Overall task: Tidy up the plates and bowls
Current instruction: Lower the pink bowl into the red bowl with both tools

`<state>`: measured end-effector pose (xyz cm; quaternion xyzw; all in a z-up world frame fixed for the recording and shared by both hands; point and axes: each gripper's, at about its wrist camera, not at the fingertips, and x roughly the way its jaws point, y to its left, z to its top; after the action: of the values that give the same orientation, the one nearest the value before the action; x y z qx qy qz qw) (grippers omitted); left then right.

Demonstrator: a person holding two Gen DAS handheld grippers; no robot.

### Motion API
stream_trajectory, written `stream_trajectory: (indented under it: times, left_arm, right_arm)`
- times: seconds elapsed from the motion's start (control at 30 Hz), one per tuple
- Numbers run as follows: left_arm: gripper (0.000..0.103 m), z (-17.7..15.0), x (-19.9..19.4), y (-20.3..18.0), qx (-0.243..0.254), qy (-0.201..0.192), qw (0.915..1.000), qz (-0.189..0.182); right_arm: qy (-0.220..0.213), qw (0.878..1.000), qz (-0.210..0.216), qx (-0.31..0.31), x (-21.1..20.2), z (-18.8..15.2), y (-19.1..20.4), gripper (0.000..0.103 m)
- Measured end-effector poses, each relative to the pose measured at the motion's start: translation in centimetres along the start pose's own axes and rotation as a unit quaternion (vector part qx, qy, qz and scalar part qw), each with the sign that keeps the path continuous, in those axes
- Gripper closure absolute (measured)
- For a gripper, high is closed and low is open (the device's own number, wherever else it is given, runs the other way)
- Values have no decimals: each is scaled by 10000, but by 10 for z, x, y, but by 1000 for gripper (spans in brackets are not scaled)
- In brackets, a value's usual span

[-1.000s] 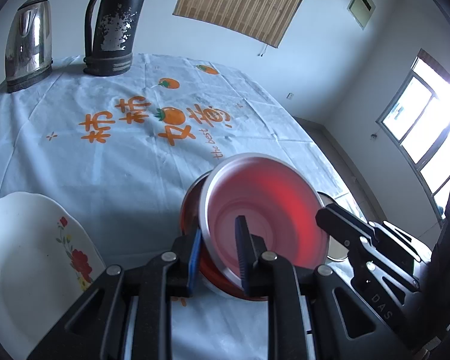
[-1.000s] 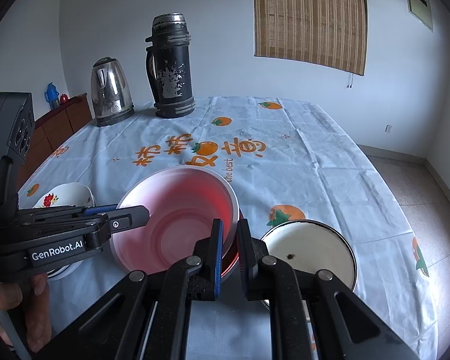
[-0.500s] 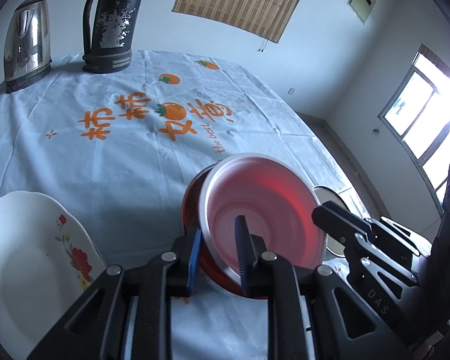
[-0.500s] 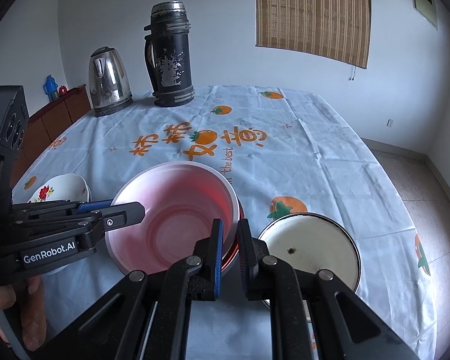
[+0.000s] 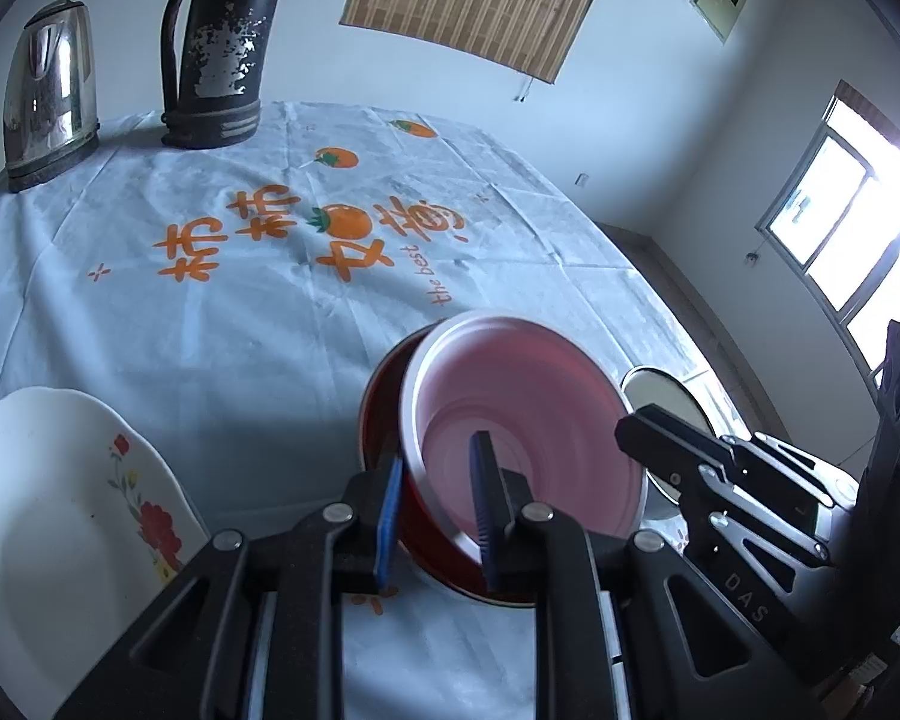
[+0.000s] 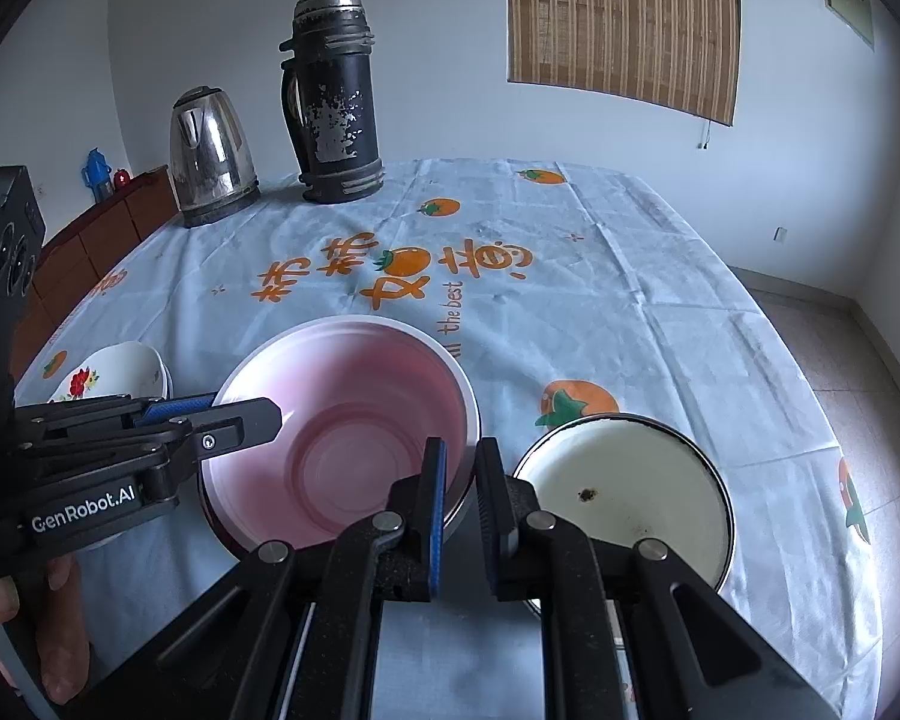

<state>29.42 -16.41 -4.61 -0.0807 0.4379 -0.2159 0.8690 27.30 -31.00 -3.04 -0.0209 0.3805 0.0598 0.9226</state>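
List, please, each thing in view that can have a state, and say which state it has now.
Left gripper: shut on the pink bowl's rim.
Right gripper: shut on the pink bowl's rim, opposite side.
Pink bowl: upright, nested in the red bowl.
Red bowl: on the table, under the pink bowl.
White enamel bowl: upright, empty except a dark speck.
Floral plate: on the table, empty.
Kettle: lid shut.
Thermos: upright, capped.

Both wrist views close, looking down-forward; share pink bowl (image 5: 528, 420) (image 6: 342, 420).
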Motion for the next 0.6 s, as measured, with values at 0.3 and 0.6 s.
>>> stream_trajectory:
  times: [0.3, 0.6]
  left_arm:
    - [85, 2, 0, 4, -19, -23, 10000, 13]
    - [84, 2, -3, 8, -44, -67, 10000, 32]
  right_arm:
    - [-13, 10000, 18, -31, 1, 0, 3, 91]
    - [22, 10000, 41, -40, 5, 1, 6, 91]
